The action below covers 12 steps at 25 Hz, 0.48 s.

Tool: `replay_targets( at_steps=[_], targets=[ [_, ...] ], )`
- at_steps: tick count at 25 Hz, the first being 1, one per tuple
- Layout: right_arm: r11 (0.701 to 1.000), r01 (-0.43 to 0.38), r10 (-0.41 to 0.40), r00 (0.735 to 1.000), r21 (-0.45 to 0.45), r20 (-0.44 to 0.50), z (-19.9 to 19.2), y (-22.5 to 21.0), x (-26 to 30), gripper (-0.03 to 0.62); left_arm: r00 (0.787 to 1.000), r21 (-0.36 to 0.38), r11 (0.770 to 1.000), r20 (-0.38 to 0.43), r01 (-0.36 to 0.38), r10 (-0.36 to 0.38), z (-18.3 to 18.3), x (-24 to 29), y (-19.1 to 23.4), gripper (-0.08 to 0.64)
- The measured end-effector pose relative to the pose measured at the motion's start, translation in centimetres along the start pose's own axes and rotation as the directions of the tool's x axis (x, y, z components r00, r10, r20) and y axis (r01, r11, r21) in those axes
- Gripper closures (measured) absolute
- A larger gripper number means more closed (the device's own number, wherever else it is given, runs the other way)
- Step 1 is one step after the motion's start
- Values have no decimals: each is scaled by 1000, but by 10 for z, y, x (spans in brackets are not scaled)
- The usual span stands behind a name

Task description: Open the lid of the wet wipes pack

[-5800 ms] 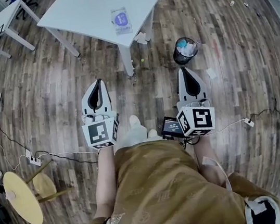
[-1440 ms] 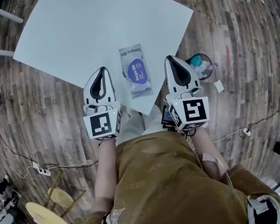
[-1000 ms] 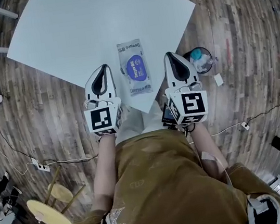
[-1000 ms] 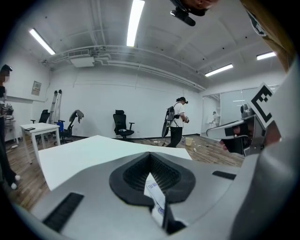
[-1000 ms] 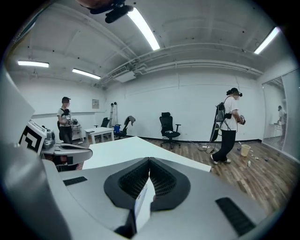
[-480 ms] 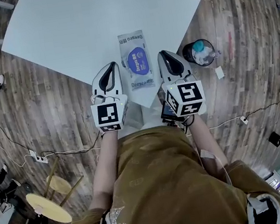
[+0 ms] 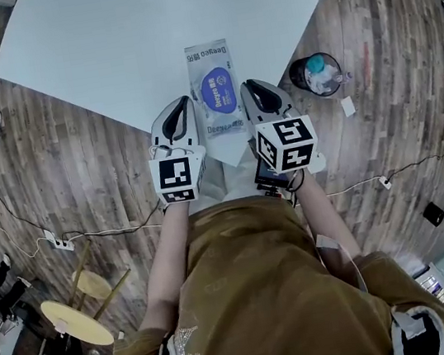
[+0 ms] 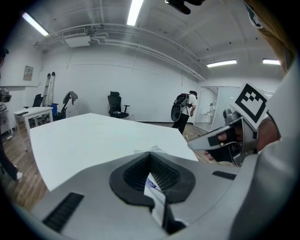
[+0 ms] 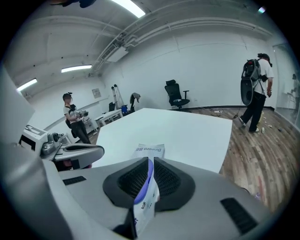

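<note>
Change: left gripper (image 7: 184,103) and right gripper (image 7: 248,86) have drawn in, now flanking the near end of the wet wipes pack (image 7: 215,88) at frame centre on the white table (image 7: 125,37) | Jaws: both clenched, holding nothing | Obscured: gripper views show only a sliver of pack through each jaw slit

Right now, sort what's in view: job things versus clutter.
Job: wet wipes pack, its blue lid, left tool, right tool, white table.
Lying about: waste bin, yellow stool, power strip on the floor, office chair.
</note>
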State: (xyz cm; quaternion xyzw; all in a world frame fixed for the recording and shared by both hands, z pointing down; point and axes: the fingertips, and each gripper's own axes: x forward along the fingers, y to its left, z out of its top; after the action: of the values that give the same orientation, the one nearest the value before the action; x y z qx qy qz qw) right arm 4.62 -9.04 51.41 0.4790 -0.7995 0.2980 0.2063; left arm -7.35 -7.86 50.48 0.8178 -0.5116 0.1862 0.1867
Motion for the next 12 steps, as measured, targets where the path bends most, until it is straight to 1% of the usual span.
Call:
replay_targets(
  at_steps=[3, 12],
  targets=[
    [1000, -13, 14, 999, 9, -42, -11, 1, 5, 566, 1000, -7, 1000, -18, 13, -13, -7, 2, -4, 558],
    [995, -88, 94, 988, 47, -125, -31, 13, 23, 525, 996, -15, 999, -80, 49, -50, -34, 8, -21, 559]
  ],
)
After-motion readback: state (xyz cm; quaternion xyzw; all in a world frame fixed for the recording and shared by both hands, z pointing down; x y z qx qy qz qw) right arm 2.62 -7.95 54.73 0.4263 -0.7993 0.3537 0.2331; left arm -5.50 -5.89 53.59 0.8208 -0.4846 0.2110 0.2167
